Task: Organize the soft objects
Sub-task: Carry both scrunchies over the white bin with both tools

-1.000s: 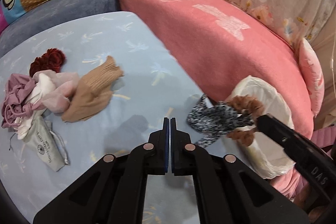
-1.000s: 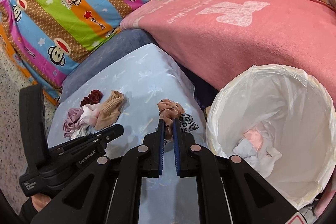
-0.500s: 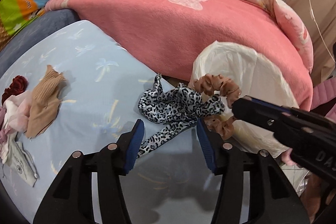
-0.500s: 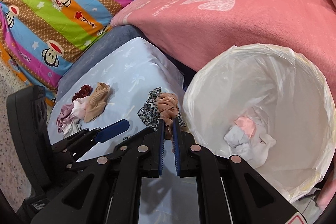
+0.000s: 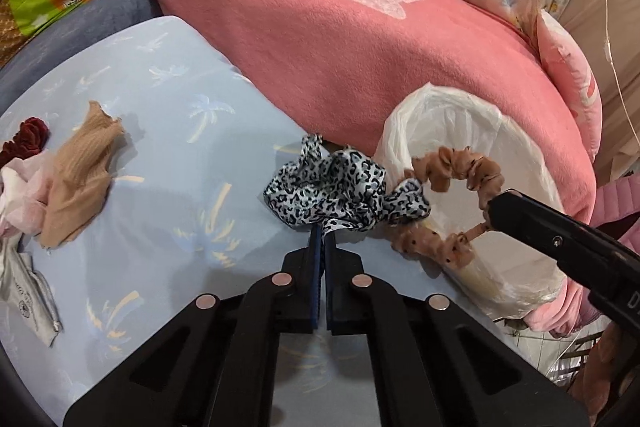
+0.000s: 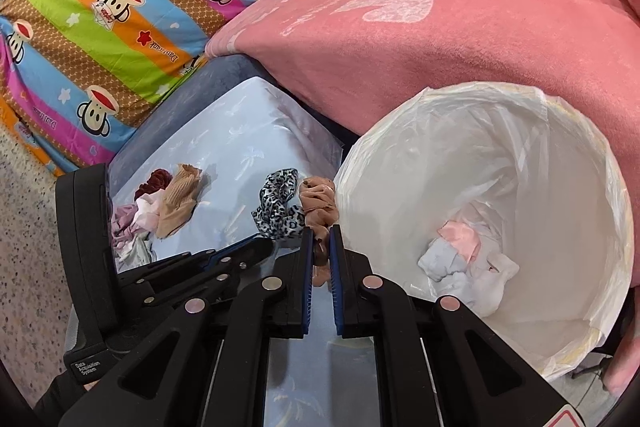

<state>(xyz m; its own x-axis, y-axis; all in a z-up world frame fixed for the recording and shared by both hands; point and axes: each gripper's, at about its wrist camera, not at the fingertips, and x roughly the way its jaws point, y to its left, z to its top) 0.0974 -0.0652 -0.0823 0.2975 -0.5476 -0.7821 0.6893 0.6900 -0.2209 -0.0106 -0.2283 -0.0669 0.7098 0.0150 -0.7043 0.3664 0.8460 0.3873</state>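
A tan scrunchie point(image 6: 318, 205) is pinched between the nearly closed jaws of the right gripper point(image 6: 319, 251), its loop stretched forward from the tips and seen side-on from the left wrist as an open ring point(image 5: 456, 203). Just to the right of that grip, and lower, the bin point(image 6: 600, 163) gapes with its white liner, a few pale cloths point(image 6: 468, 259) already lying at the bottom; the rim stands immediately beside the held ring, so only a short carry rightward over the lip appears to be needed before release.

To the left of the tan scrunchie, touching it, a leopard scrunchie point(image 5: 340, 195) is held by its tail in the left gripper point(image 5: 319, 247), whose jaws have just been closing on the fabric and are now clamped tight. The two scrunchies seem hooked together, so a snag may follow if they are pulled apart.

The right gripper is judged the nearer to the bin. Well to the left, on the blue cloth point(image 5: 168, 115), a pile of socks point(image 5: 76, 171) is left unsorted.
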